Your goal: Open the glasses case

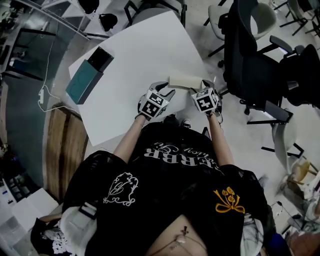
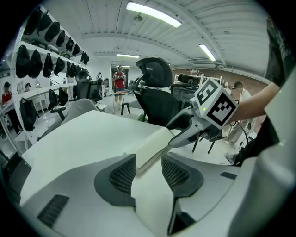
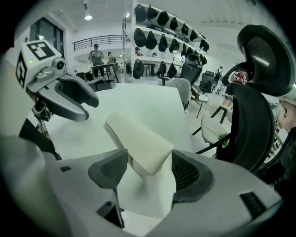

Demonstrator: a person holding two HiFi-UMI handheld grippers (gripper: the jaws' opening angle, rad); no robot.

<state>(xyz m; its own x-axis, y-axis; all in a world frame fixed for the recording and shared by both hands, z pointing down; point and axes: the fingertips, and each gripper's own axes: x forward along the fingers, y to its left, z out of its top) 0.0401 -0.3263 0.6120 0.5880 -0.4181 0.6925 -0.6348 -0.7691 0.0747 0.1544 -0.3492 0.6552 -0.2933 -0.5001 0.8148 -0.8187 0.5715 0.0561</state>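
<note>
The person's black printed shirt [image 1: 170,187] lay nearest, filling the lower part of the head view. Two bare forearms reached forward from it to the near edge of the bench [image 1: 130,60], both angled downward.

The left hand-held gripper [image 1: 168,90] pointed at the left end of the glasses case [image 1: 184,80]. Its jaws stood wide, with a corner of the case in the gap and neither pad pressing on it. The right hand-held gripper [image 1: 205,85] pointed at the right end. Its jaws also stood wide, straddling that end without clamping it.

Count: two hand-held grippers, one glasses case, one teal box [image 1: 86,77].

The glasses case was cream-coloured and appeared closed. It lay flat on the bench close to the person's edge, between the two hand-held grippers. The teal box lay well apart from it, near the bench's far left corner.

The bench was plain white. A wooden floor strip [image 1: 62,150] ran along its left side. A black office chair [image 1: 250,55] stood just to its right. A wall rack of dark caps [image 3: 162,21] and ceiling strip lights [image 2: 152,14] showed in the hand-held gripper views.
</note>
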